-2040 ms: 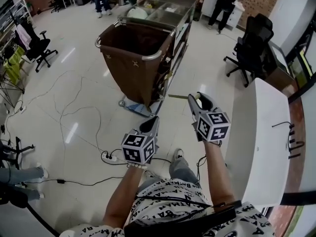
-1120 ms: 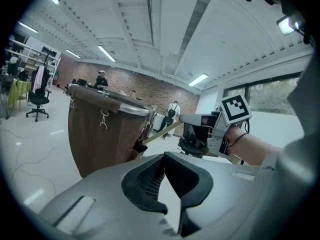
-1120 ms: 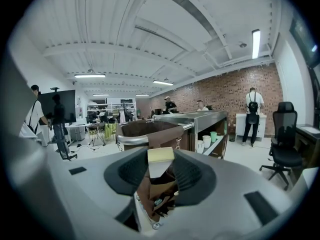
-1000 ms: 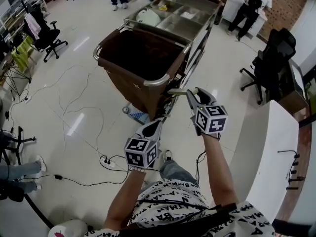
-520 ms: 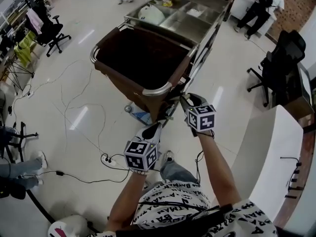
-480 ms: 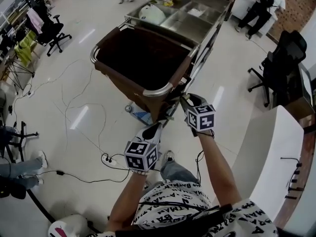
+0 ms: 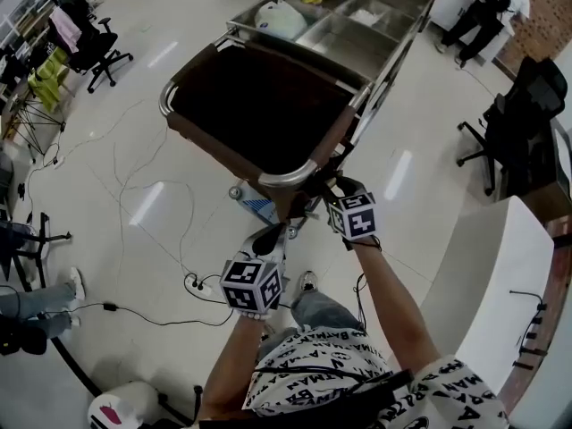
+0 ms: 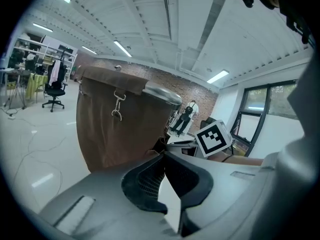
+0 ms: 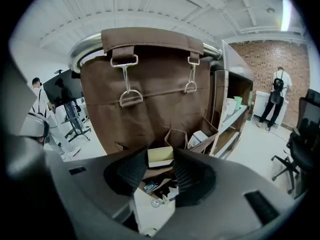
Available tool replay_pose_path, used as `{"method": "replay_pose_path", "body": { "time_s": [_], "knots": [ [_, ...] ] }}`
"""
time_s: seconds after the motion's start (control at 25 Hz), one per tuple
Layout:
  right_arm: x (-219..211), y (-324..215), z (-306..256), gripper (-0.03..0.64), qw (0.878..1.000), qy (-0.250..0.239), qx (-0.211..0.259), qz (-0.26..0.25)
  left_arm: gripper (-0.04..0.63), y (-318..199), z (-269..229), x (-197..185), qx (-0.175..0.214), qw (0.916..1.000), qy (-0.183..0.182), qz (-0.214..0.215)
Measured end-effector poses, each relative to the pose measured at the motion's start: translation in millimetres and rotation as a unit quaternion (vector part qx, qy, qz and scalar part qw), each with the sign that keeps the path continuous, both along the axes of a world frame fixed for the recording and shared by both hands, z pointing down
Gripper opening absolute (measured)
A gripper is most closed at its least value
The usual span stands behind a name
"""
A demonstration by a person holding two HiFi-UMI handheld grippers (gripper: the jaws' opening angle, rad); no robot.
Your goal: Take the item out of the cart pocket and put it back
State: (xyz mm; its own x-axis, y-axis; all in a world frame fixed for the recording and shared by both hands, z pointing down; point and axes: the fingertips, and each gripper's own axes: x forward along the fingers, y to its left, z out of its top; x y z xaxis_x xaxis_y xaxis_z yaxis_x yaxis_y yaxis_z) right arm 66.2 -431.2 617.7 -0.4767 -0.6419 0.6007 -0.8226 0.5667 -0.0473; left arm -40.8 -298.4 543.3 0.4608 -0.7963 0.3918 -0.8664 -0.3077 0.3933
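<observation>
in right hand-held gripper [image 9: 160, 161], pale box [image 9: 160, 155]

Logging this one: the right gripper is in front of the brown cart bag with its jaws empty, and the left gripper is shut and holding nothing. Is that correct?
Not quite: the right gripper is not empty. The right gripper view shows a pale yellow item clamped between its jaws, in front of the brown cart bag. The left gripper is shut and holds nothing, as stated.
</observation>
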Motion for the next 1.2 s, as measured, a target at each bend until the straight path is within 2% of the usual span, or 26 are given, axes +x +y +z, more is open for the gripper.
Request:
{"method": "replay_pose_path", "body": {
  "time_s": [0.44, 0.52, 0.76, 0.96, 1.0, 1.12, 1.2],
  "knots": [
    [2, -2, 13, 0.181, 1.0, -0.004, -0.006, -0.004, 0.0, 3, 9, 0, -0.013, 0.9999, -0.002, -0.002],
    [3, -3, 9, 0.233, 1.0, -0.012, -0.004, 0.002, 0.0, 5, 7, -1, -0.01, 0.9999, -0.002, -0.001],
    [21, 7, -29, 0.27, 0.998, -0.041, 0.018, 0.04, 0.0, 13, -9, -1, 0.005, 0.9999, 0.001, 0.01],
    [20, 58, -68, 0.268, 0.995, -0.073, 0.044, 0.051, 0.0, 45, -25, -12, 0.022, 0.9995, -0.001, 0.021],
    [17, 71, -78, 0.245, 0.994, -0.078, 0.053, 0.05, 0.0, 52, -29, -16, 0.027, 0.9993, -0.001, 0.024],
    [7, 113, -108, 0.045, 0.991, -0.082, 0.086, 0.054, 0.0, 76, -41, -30, 0.046, 0.9984, -0.003, 0.032],
    [-3, 147, -124, 0.009, 0.99, -0.082, 0.101, 0.054, 0.0, 97, -48, -40, 0.055, 0.9977, -0.002, 0.038]
  ]
}}
